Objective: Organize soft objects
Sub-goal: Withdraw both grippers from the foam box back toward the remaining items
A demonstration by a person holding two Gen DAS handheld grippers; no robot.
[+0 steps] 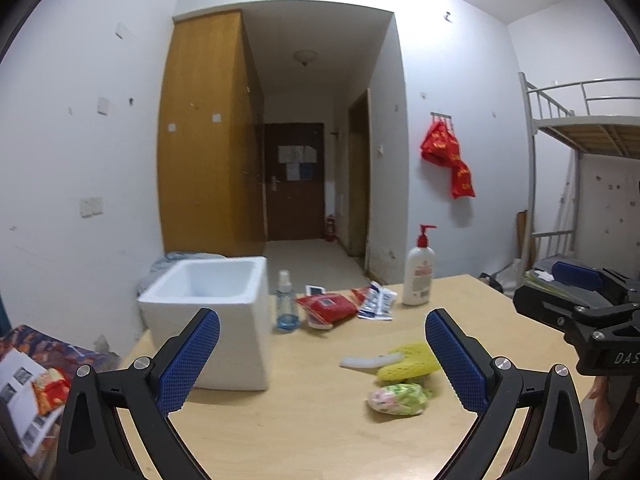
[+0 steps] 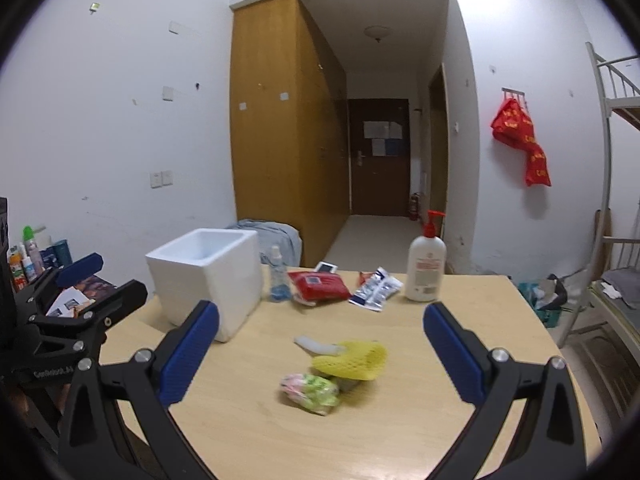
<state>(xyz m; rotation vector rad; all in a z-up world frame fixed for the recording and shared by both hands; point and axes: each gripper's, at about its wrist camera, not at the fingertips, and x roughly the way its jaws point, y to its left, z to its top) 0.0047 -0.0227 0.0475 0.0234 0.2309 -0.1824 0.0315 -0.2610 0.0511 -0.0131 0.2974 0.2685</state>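
Both grippers hovered above the near desk (image 1: 320,432) edge, fingers spread wide and holding nothing. Between and beyond the left gripper (image 1: 322,356) fingers lay a yellow mesh foam sleeve (image 1: 408,362), a white foam strip (image 1: 368,361) and a crinkly green-pink bag (image 1: 396,398), bare wood around them. The white foam box (image 1: 216,320) stood open-topped just past its left finger. Only the right gripper (image 2: 320,354) view showed bottles (image 2: 28,256) far left.
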